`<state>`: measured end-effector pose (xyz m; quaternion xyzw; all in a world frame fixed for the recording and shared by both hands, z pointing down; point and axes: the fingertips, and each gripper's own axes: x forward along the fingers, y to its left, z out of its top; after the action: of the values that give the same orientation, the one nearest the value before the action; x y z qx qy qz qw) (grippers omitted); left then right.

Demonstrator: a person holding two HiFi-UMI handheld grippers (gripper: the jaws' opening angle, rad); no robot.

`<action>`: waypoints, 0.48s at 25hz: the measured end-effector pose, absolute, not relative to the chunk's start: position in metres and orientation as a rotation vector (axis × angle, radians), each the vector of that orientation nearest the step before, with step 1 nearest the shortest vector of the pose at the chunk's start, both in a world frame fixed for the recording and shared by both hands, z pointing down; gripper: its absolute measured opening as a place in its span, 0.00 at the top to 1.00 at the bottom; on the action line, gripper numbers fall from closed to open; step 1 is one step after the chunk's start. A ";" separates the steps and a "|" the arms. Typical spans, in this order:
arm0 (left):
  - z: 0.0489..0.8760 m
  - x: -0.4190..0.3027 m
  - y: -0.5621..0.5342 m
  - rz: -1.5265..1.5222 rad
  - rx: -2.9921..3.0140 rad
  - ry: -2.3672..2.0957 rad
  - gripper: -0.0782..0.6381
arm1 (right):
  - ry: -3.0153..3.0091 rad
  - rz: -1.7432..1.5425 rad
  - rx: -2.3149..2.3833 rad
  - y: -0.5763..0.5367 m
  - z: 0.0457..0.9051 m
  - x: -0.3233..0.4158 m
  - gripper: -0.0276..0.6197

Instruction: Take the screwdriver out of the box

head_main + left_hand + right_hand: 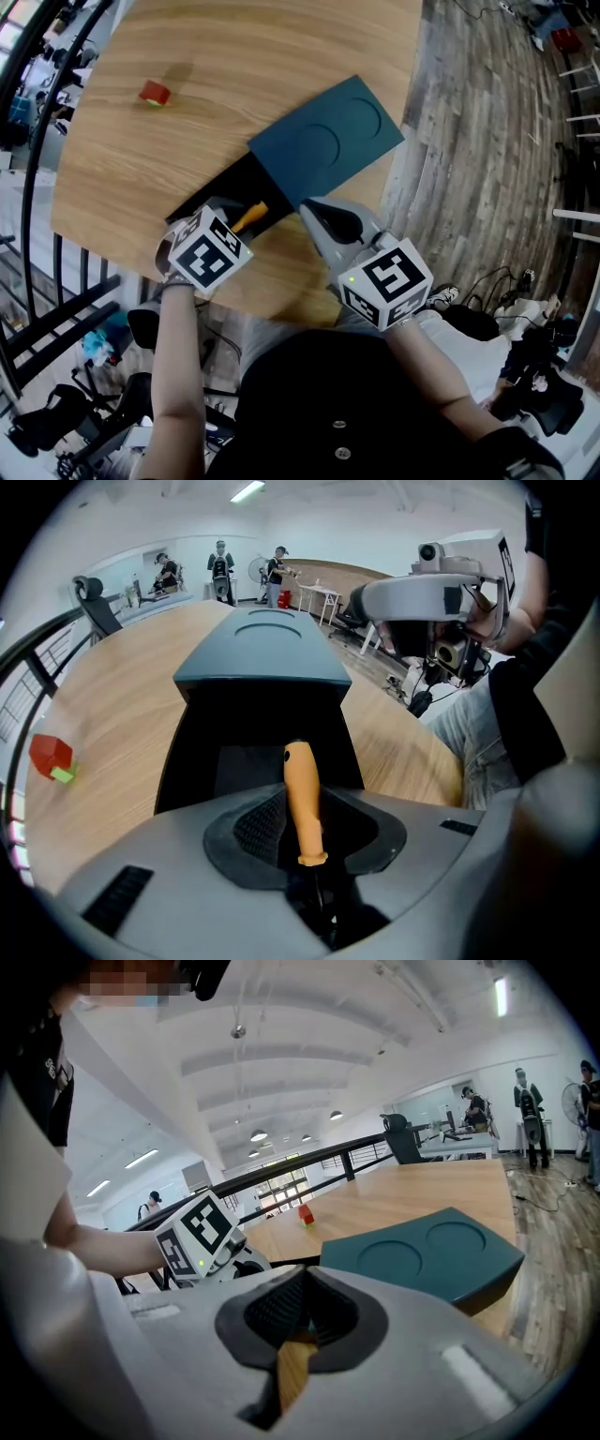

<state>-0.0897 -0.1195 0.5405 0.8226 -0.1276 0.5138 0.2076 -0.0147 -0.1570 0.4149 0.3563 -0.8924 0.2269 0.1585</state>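
Observation:
A dark teal box sleeve (328, 141) lies on the round wooden table (122, 178), with its black tray (220, 192) slid out toward me. In the tray lies the screwdriver (249, 217) with an orange handle. My left gripper (232, 218) points steeply down into the tray. In the left gripper view the left gripper (302, 829) has its pads closed on the screwdriver (302, 794) near the handle's collar; the shaft is hidden in the dark gap. My right gripper (314, 214) rests beside the sleeve's near corner, shut and empty, as the right gripper (302, 1312) also shows in its own view.
A small red block (156, 93) sits far back on the table. The table's near edge runs just under both grippers. A black railing (37, 141) curves past the table's left side, and plank floor (487, 141) lies to the right. People stand far off in the room.

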 end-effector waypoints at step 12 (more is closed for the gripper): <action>0.510 -0.093 -0.136 1.275 2.347 -0.656 0.72 | -2.580 0.602 1.001 -0.153 0.403 -0.012 0.96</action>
<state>-0.0925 -0.1358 0.5105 0.8371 -0.2339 0.4548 0.1945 -0.0123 -0.1532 0.4035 0.3492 -0.9002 0.2098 0.1540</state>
